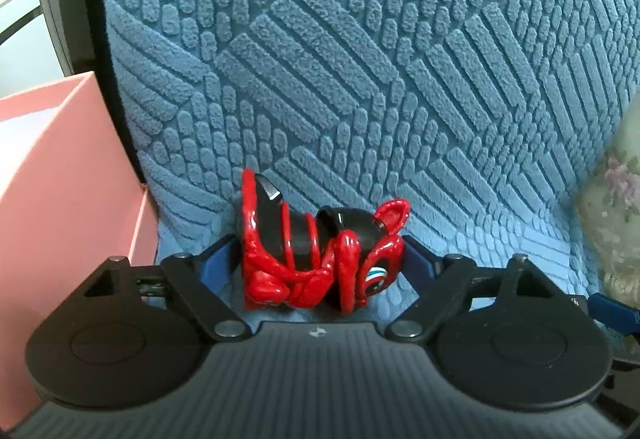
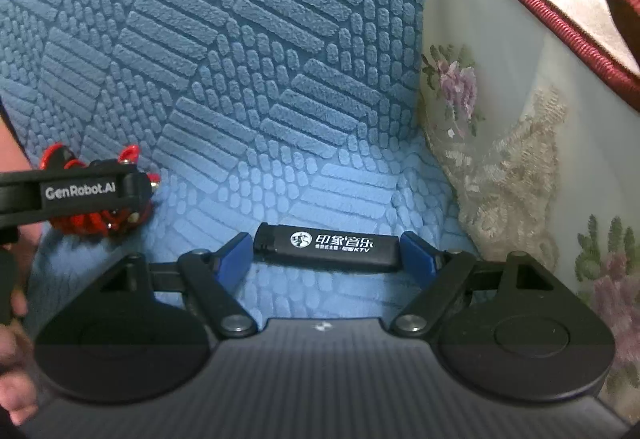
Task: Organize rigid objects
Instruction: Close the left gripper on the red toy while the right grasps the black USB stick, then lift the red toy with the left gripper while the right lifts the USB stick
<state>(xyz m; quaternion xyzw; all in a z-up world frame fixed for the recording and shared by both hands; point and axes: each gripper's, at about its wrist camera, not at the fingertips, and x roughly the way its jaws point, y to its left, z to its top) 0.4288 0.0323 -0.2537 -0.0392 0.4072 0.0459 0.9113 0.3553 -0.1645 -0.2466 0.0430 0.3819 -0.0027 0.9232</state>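
1. My left tongs (image 1: 324, 259) straddle the red-and-black figurine (image 1: 320, 259), pads at its ends; a firm clamp I can't confirm.
2. My right tongs (image 2: 326, 253) pinch the black lighter (image 2: 326, 245) end to end.
3. Both sit on the blue cushion (image 1: 360, 59); the pink box (image 1: 68, 175) stands left of the figurine.
4. Pickup step; next, lift and carry boxward, I'd judge.

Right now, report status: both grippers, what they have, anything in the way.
Left gripper closed on red-and-black figurine. Right gripper clamped end to end on black lighter. Pink box open at left, blue cushion ahead unobstructed.
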